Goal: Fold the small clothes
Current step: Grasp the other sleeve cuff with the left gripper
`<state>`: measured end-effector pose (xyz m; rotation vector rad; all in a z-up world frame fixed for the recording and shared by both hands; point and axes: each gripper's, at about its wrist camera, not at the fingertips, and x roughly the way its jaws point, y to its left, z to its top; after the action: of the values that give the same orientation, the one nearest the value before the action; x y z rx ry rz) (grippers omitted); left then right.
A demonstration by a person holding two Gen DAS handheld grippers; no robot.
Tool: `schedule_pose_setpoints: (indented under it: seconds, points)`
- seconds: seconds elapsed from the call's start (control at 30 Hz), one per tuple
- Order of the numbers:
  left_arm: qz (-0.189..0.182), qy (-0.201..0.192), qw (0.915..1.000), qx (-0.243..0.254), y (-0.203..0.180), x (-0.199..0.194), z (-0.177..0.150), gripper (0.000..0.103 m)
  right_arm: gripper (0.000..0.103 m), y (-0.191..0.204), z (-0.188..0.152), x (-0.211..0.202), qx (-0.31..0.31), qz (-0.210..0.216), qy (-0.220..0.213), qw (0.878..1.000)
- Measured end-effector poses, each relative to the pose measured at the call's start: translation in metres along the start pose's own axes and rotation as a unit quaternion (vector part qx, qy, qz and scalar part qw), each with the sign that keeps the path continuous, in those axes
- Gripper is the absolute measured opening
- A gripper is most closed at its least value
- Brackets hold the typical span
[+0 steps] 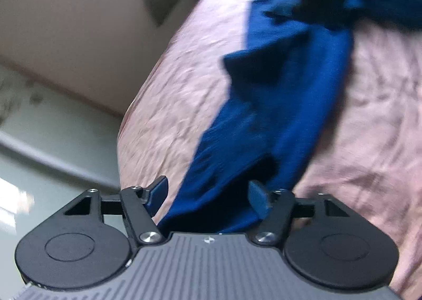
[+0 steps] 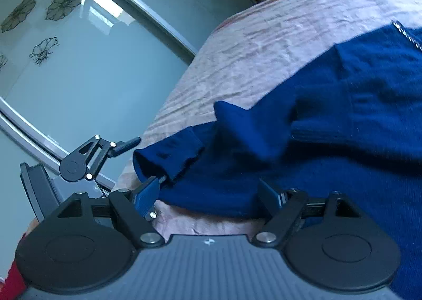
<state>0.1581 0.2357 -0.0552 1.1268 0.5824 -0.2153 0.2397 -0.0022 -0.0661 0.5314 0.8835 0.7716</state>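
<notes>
A blue garment (image 1: pixel 277 104) on the pink bedspread (image 1: pixel 184 104) is straddled by the left gripper (image 1: pixel 208 197) and the right gripper (image 2: pixel 211 194); both sets of jaws are held apart, unclamped.

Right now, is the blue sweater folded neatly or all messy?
Messy. The blue sweater lies bunched on the pink bedspread, its sleeve sticking out loose.

The garment (image 2: pixel 329 120) lies spread on the bed (image 2: pixel 263 44), one sleeve (image 2: pixel 168 152) reaching toward the bed's left edge. The right tool (image 2: pixel 208 194) sits at the garment's near edge, cloth between its parted fingers, with the left tool (image 2: pixel 105 152) to its left beside the sleeve's cuff. Left of the bed stands a sliding door (image 2: pixel 92 75).
</notes>
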Motion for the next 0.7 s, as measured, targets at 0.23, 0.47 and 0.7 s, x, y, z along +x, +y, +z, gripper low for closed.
schedule_pose_setpoints:
  seconds: [0.23,0.47,0.7]
  points:
    - [-0.006,-0.007,0.9999,0.009,-0.004,0.016,0.015,0.029,0.082,-0.002,-0.003,0.001,-0.001,0.006,-0.003,1.0]
    - [-0.031,-0.022,0.9917,-0.123,0.016,0.004,0.026,0.007,0.082,-0.002,-0.004,-0.003,-0.016,-0.005,-0.003,1.0]
    - [-0.047,-0.064,0.9426,-0.325,0.082,-0.019,0.028,0.006,0.082,-0.007,-0.007,-0.025,-0.021,-0.027,-0.021,0.999]
